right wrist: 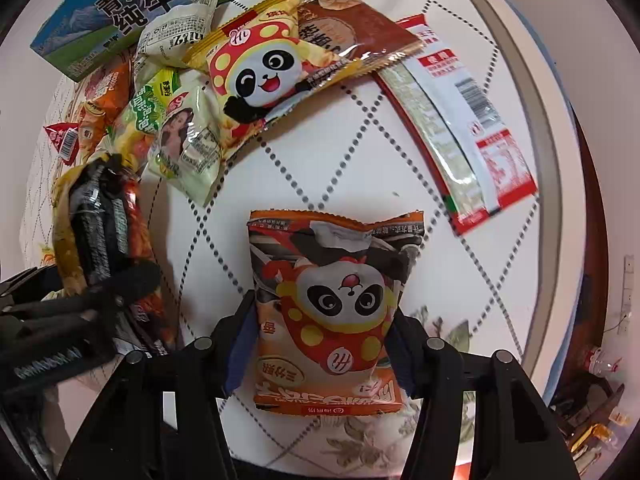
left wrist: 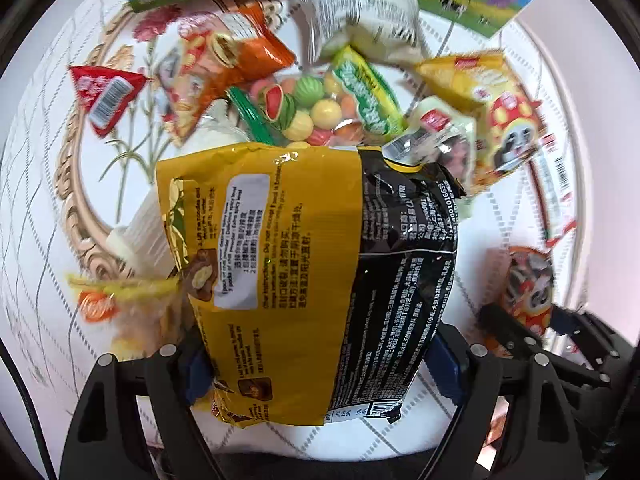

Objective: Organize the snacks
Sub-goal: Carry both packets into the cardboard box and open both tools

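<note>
My left gripper (left wrist: 320, 364) is shut on a large yellow and black noodle packet (left wrist: 312, 280) and holds it above the table. The same packet and gripper show at the left of the right wrist view (right wrist: 96, 232). My right gripper (right wrist: 320, 344) is shut on an orange panda snack bag (right wrist: 328, 312), which also shows at the right of the left wrist view (left wrist: 528, 284). A pile of snacks lies ahead: a yellow panda bag (right wrist: 256, 68), a fruit candy bag (left wrist: 316, 108), an orange chip bag (left wrist: 216, 68) and a small red packet (left wrist: 104, 92).
A milk carton (right wrist: 132, 4) stands at the back of the round white table (right wrist: 320, 168). A brown packet (right wrist: 344, 24) and a long red and white packet (right wrist: 460, 128) lie at the right, near the table's rim (right wrist: 532, 92).
</note>
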### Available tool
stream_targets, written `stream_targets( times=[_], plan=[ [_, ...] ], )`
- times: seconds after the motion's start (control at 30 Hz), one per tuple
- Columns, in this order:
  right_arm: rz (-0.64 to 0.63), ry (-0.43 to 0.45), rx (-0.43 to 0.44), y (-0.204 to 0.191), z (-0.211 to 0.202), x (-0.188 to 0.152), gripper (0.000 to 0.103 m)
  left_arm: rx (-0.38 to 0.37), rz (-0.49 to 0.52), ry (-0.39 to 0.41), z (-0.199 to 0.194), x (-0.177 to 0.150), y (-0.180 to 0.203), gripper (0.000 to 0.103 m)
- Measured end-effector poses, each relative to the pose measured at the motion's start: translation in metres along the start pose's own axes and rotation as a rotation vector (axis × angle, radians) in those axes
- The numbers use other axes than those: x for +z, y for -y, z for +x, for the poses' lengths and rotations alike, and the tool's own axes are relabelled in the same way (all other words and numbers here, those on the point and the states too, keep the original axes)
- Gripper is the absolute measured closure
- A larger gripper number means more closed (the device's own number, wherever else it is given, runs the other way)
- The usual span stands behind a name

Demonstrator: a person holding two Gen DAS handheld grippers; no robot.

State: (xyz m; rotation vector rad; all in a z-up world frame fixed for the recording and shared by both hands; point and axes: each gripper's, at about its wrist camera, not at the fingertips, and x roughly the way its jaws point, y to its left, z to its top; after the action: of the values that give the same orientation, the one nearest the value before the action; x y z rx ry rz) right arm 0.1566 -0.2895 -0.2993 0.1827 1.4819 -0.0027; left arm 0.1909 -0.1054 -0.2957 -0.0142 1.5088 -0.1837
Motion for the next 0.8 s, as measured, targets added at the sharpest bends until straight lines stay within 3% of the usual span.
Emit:
stream_targets(
  times=[0.2,0.37,0.53,0.67,0.8],
  plan=[
    [0.041,-0.007,0.072,0.023,-0.025,-0.015,0.045,-0.041,-0.008,0.061,-0.058,0.002,0.007,0.017],
    [0.056,0.035,0.152,0.026,-0.069,0.001,0.045,-0.107,-0.008,0.123,-0.116,0.033,0.01,0.017],
    [0.026,0.141,0.233,0.014,-0.122,0.056,0.045,-0.135,-0.012,0.193,-0.163,0.089,0.002,0.017],
    [-0.012,0.239,0.28,-0.009,-0.164,0.121,0.045,-0.114,-0.005,0.262,-0.194,0.159,-0.004,0.017],
    [-0.064,0.316,0.246,-0.036,-0.18,0.193,0.045,-0.078,0.002,0.264,-0.195,0.233,-0.016,0.017]
  ],
)
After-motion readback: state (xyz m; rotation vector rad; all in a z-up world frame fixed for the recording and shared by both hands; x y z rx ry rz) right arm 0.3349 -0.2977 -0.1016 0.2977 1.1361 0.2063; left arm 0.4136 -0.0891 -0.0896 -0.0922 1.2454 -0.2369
